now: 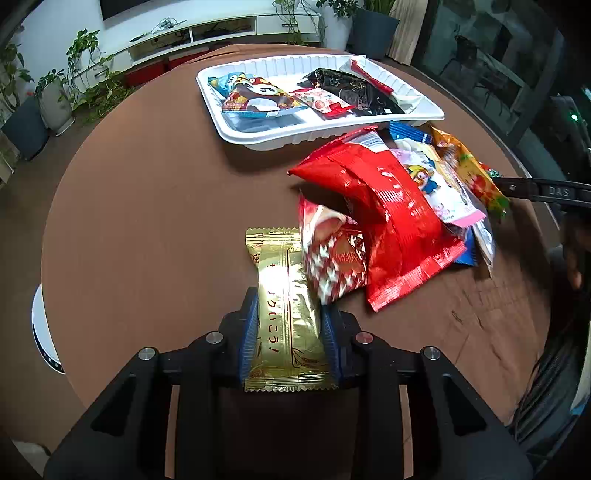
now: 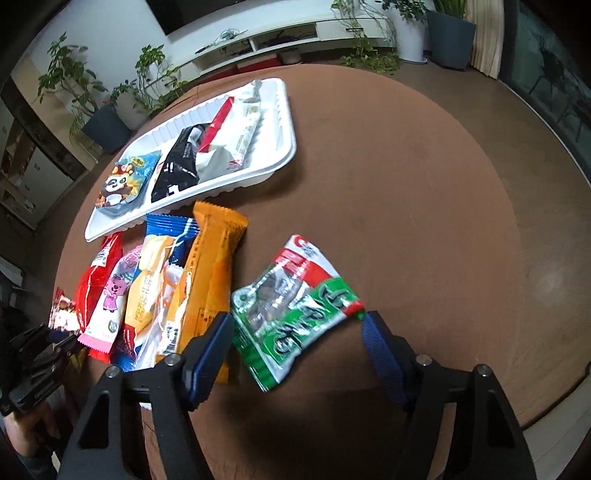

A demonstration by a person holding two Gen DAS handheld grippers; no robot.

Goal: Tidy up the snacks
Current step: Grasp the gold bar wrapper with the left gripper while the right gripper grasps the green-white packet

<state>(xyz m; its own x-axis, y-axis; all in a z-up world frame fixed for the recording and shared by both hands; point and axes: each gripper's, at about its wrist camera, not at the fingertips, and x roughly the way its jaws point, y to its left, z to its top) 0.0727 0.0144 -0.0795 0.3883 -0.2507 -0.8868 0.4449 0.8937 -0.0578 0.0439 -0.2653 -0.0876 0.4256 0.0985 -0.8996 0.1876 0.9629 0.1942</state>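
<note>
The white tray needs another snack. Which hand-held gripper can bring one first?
Left, probably. The left hand-held gripper already pinches the gold packet; the right hand-held gripper only straddles the green packet.

- A big round brown counter fills most of both views.
- A long, low white shelf stands by the far wall, with wires lying on top of it.
- Green leafy plants grow in pots on the floor behind the counter.
- A tall dark pot sits near a white pot at the back.
- A pale curtain hangs beside dark glass doors.
- A round white thing peeks out past the counter's left edge; what it is cannot be told.
</note>
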